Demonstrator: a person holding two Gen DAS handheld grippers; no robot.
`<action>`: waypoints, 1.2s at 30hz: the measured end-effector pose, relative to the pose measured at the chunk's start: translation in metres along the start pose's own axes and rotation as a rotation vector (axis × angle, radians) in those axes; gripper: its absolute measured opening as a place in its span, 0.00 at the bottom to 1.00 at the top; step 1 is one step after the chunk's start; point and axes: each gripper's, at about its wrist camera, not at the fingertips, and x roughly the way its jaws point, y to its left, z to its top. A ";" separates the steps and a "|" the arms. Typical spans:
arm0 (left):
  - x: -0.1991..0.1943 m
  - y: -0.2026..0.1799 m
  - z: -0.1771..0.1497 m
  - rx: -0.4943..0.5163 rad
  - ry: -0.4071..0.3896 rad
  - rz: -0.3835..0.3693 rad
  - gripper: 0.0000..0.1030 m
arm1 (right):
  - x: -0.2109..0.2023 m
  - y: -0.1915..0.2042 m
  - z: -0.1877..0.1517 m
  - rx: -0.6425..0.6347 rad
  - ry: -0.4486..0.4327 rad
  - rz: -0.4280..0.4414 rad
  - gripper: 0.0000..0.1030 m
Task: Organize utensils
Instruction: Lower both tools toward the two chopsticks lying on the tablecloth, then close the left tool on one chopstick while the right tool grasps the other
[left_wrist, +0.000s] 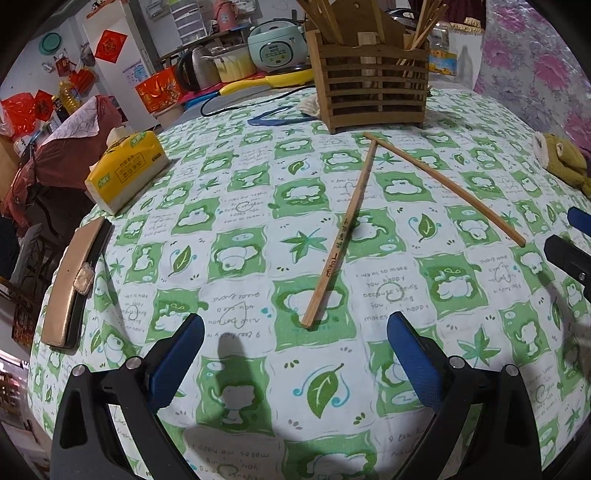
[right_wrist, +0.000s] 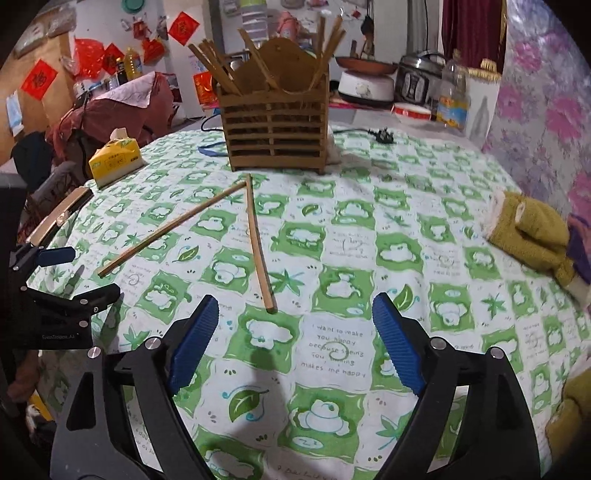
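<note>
Left wrist view first: your left gripper (left_wrist: 295, 354) stands spread wide, blue pads apart, with only the green-and-white tablecloth (left_wrist: 236, 206) showing between them. It holds nothing and touches nothing. Two loose chopsticks lie ahead of it. The printed chopstick (left_wrist: 341, 236) ends just beyond the gap between the pads and runs away from you. The plain chopstick (left_wrist: 445, 188) slants off ahead and to the right. Their far ends meet just short of the wooden holder (left_wrist: 373, 92), which stands farther ahead with more sticks upright in it.

Right wrist view now: your right gripper (right_wrist: 295, 341) is also wide apart and empty, nothing between the pads. One chopstick ends just ahead of the gap, slightly left; the other lies ahead and well left. The holder sits beyond them. At the left edge, the other gripper hangs over the cloth, clear of both sticks.
</note>
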 end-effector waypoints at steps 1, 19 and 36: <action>0.000 0.000 0.000 0.001 -0.002 -0.009 0.95 | -0.001 0.002 0.000 -0.010 -0.008 -0.015 0.80; -0.005 0.009 -0.007 -0.042 -0.041 -0.169 0.34 | -0.002 -0.002 0.000 0.010 -0.010 0.015 0.81; -0.004 0.000 -0.004 -0.020 -0.037 -0.189 0.06 | 0.007 -0.006 0.001 0.038 0.056 0.062 0.80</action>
